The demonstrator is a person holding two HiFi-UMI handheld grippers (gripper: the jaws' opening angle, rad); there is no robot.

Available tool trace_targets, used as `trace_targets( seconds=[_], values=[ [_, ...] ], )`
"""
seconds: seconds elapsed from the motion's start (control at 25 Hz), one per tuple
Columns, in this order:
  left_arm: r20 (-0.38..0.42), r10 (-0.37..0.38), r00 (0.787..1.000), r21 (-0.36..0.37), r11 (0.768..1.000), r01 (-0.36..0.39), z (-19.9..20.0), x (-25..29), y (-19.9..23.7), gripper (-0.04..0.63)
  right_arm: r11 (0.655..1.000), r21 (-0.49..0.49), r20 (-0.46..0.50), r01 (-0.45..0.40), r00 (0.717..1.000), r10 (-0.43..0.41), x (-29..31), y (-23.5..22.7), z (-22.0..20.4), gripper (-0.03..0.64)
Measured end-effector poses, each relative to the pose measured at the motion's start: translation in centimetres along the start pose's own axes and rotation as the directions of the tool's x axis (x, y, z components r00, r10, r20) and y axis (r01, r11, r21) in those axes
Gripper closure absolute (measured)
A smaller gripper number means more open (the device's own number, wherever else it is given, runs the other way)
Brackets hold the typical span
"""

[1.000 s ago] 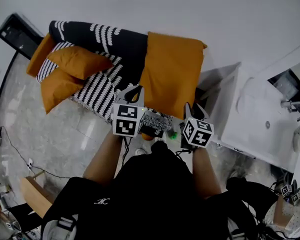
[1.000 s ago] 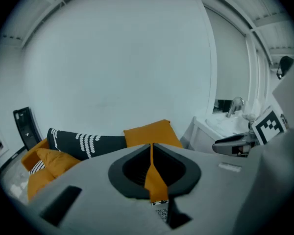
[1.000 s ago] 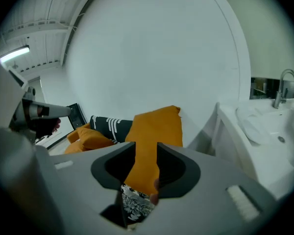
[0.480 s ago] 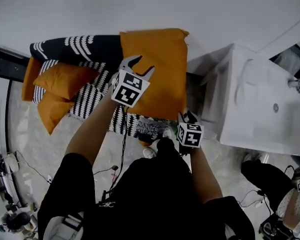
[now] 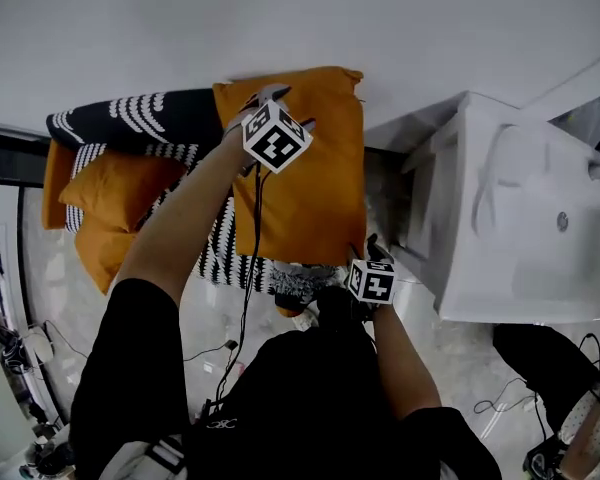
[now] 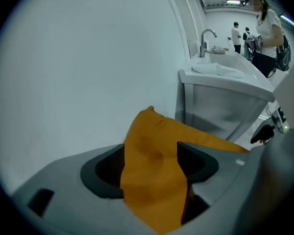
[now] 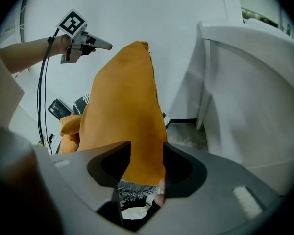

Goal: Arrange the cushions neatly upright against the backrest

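A large orange cushion [image 5: 300, 188] stands upright at the right end of the striped sofa, its top against the wall. My left gripper [image 5: 280, 103] is at the cushion's top edge. Its jaws are opening, and the cushion's top corner [image 6: 154, 146] hangs loosely between them. My right gripper [image 5: 377, 248] is low at the cushion's front bottom corner. Its jaws are opening too, with the cushion's lower edge [image 7: 125, 116] in the gap. The right gripper view also shows the left gripper [image 7: 95, 43] up at the cushion's top.
Two smaller orange cushions [image 5: 115, 193] lie slumped on the left of the black-and-white sofa [image 5: 140, 118]. A white sink cabinet [image 5: 500, 228] with a faucet [image 6: 206, 35] stands close on the right. People [image 6: 264, 23] stand far behind it. Cables [image 5: 225, 348] trail on the floor.
My left gripper has travelled from the cushion's front edge up to its top edge by the wall, and its jaws have spread. The right gripper has stayed low at the front.
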State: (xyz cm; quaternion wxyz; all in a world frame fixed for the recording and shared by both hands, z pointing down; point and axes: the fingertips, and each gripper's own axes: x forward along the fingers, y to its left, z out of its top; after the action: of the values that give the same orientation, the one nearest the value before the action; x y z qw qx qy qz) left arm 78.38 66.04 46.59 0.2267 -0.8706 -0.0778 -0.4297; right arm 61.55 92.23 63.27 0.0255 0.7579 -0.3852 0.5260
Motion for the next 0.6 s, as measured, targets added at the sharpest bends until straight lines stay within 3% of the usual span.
trace_targets(
  seconds=[0.32, 0.44, 0.6],
  values=[
    [-0.133, -0.078, 0.988, 0.103, 0.990, 0.093, -0.9, 5.8, 0.8, 0.196, 1.000, -0.019, -0.032, -0.014, 0.999, 0.014, 2.7, 0.2, -0.5, 0.410],
    [-0.160, -0.128, 0.979, 0.077, 0.987, 0.141, -1.2, 6.9, 0.8, 0.180, 0.999, 0.007, -0.047, -0.034, 0.998, 0.035, 3.5, 0.0, -0.5, 0.408],
    [-0.178, -0.187, 0.966, 0.028, 0.980, 0.195, -2.1, 7.2, 0.2, 0.244, 0.997, 0.047, -0.060, -0.064, 0.996, 0.067, 4.3, 0.2, -0.7, 0.420]
  ],
)
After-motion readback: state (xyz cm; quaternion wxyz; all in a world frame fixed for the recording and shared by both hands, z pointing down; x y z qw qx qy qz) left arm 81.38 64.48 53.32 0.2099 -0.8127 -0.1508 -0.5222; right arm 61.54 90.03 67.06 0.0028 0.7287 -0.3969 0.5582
